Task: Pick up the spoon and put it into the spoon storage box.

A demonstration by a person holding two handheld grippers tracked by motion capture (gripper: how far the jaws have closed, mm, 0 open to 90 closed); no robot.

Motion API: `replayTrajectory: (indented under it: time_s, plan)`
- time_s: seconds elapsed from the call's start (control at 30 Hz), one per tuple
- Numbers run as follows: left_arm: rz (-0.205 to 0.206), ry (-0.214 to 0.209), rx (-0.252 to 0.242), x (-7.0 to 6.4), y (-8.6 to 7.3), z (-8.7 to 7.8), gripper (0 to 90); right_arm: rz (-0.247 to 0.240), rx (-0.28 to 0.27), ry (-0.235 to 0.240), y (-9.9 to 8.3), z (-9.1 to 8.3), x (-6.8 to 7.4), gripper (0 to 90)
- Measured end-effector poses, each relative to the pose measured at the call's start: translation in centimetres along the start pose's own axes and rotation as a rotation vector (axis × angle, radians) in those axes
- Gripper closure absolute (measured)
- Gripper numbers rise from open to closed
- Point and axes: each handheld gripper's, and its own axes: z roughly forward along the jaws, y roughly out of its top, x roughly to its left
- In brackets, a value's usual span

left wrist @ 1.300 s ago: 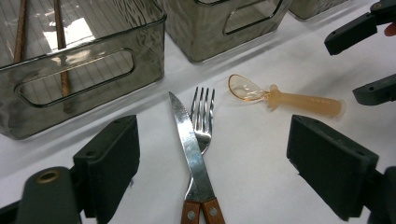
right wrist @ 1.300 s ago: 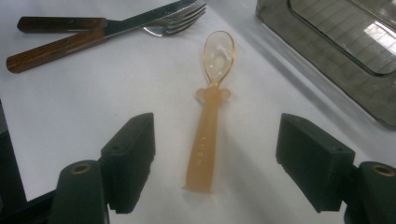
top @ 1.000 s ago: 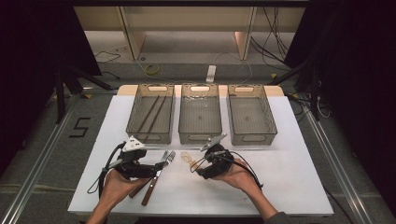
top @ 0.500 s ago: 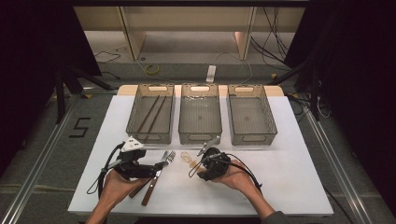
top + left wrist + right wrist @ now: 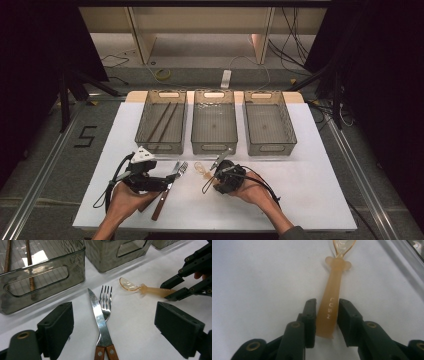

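Spoon (image 5: 331, 302) lay on the white table (image 5: 310, 185), its handle between my right gripper (image 5: 326, 312) jaws.

Those jaws flanked the amber handle (marked LUSN) closely, whether pressing it I couldn't tell. My left gripper (image 5: 113, 325) stood wide open over the crossed knife (image 5: 99, 317) and fork (image 5: 106, 302), near the left bin (image 5: 162, 120) holding chopsticks (image 5: 159, 121).

Three bins stand in a row at the table's (image 5: 310, 200) far side: the left bin (image 5: 161, 121), middle bin (image 5: 214, 122) and right bin (image 5: 268, 122). Two sticks (image 5: 162, 121) lie in the left bin. Nearer the person, the knife (image 5: 98, 315) lies crossed over the fork (image 5: 106, 302), in front of the left gripper (image 5: 120, 327). The spoon (image 5: 332, 302) lies to their right, its handle between the jaws of the right gripper (image 5: 326, 320).
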Motion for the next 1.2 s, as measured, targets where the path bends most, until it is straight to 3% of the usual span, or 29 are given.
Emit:
replayTrajectory:
  time_s: [0.7, 0.77, 1.2]
  plan:
    - [0.008, 0.003, 0.004, -0.1, -0.1, 0.1, 15.4, -0.008, -0.020, -0.007, -0.1, -0.3, -0.2, 74.8]
    - [0.009, 0.003, 0.005, -0.1, -0.1, 0.1, 15.5, 0.007, -0.026, -0.006, -0.1, -0.6, -0.3, 74.9]
    - [0.010, -0.002, 0.014, -0.3, -0.1, 0.2, 15.4, 0.039, -0.196, -0.052, 0.7, -4.4, -2.2, 74.8]
